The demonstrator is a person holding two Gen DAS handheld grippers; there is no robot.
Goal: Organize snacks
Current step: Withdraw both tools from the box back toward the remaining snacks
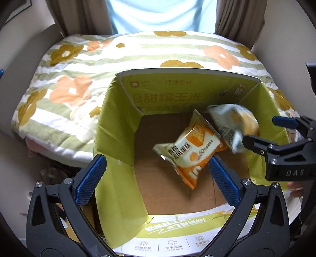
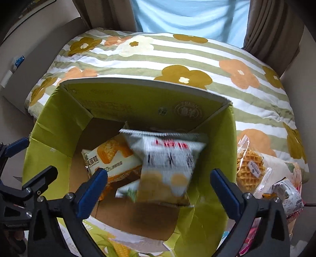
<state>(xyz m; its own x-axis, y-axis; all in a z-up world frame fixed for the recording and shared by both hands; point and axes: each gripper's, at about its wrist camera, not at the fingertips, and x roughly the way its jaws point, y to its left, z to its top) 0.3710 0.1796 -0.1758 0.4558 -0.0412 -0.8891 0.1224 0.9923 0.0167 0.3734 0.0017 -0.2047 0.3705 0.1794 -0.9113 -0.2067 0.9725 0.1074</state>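
A quilt (image 1: 65, 65) with green stripes and orange and mustard flowers covers the bed, and a person in a pale blue top (image 1: 158, 13) stands at its far side between brown curtains (image 1: 65, 15).

On the quilt sits an open cardboard box (image 1: 116, 110), its flaps standing up and green on the inside, its brown floor mostly bare.

An orange-and-white cake packet (image 1: 189, 146) lies on the box floor, tilted, towards the right-hand side as the left wrist view shows it. A grey-and-white packet (image 2: 167, 164) with red print is blurred, inside the box's opening, overlapping the cake packet's upper right; whether it rests on anything cannot be told.

The left tool (image 1: 158, 178) is spread wide above the near edge of the box, nothing between its blue pads (image 1: 90, 178). The right tool (image 2: 158, 189) is likewise spread wide and gripping nothing, the blurred packet showing between its fingers without touching them.

Outside the box, to its right on the quilt, lie a wrapped waffle (image 2: 249, 170) and, just beside it, a small white packet (image 2: 288, 195).
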